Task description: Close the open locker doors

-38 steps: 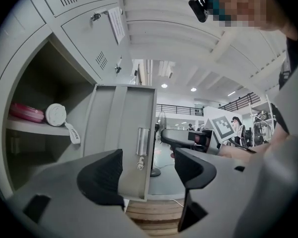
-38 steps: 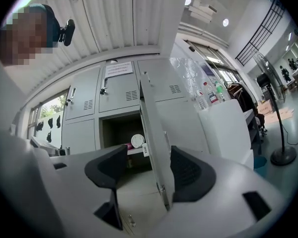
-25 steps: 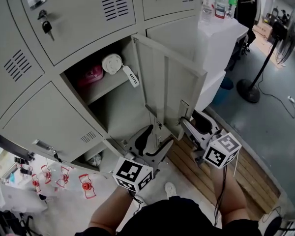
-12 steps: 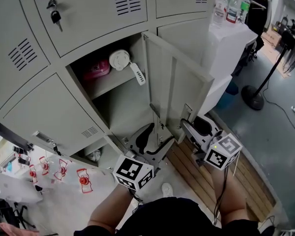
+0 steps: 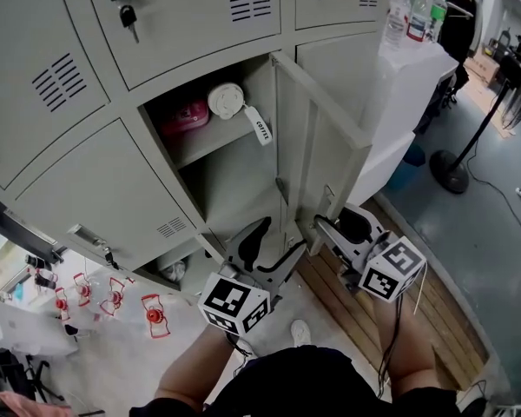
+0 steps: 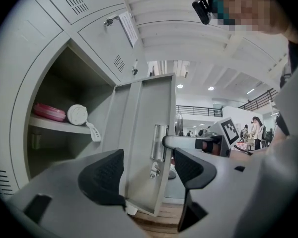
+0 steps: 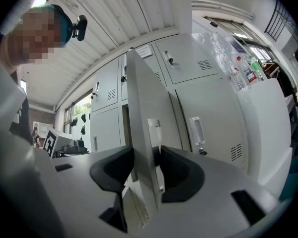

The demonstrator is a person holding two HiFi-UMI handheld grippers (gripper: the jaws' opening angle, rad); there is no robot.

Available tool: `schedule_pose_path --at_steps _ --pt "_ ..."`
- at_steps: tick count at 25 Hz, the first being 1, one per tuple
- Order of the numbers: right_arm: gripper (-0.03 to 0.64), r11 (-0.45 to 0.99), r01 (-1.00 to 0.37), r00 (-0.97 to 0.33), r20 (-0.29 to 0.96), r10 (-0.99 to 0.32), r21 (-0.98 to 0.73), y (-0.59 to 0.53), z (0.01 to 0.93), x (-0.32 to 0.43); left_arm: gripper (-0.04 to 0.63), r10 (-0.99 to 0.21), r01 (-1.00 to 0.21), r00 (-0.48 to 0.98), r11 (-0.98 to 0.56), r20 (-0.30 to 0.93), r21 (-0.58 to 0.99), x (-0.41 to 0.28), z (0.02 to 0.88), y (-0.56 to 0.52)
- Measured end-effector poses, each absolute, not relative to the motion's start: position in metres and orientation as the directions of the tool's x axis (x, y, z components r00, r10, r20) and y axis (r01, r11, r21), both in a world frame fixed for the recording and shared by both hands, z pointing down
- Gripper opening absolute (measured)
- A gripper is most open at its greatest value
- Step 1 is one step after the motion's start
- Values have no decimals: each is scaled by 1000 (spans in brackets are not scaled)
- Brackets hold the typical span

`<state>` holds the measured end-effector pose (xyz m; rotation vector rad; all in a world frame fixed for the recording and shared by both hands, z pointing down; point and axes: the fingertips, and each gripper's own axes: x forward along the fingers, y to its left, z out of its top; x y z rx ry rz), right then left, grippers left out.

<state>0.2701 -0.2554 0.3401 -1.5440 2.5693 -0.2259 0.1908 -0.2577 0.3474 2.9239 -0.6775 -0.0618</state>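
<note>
Step in hand, as judged: closing the one open locker door [image 5: 317, 159], which stands well out from its compartment [image 5: 217, 181], hinged on the side nearer the white cabinet [image 5: 391, 85]. The neighbouring doors in view look already shut. The right gripper [image 5: 334, 224] has the door's free edge by the latch plate. In the right gripper view the panel [image 7: 144, 133] runs straight between the jaws, with both pads looking to bear on its faces. The jaws have just been easing open a little, so the hold may be light. The left gripper [image 5: 273, 248] is spread wide and holds nothing. It sits low in front of the compartment, and the left gripper view shows the door's lower corner [image 6: 144, 182] beyond its pads, apart from them. Next move, likely: swing the free edge across toward the frame on the door's arc, wrist following the panel so the pads don't twist off, then release and press it flush until the latch seats. The left gripper is in the sweep path – it needs to back out first. The tag [image 5: 260, 129] on the white round item [image 5: 226, 100] hangs over the shelf front and could catch.
</note>
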Motion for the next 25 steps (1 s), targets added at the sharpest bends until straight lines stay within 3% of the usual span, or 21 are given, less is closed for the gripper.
schedule_pose_path --at_steps 25 --pt "129 631 -763 -633 -36 -773 -137 -327 341 98 333 -673 -668 740 -730 17 145 24 352 -287"
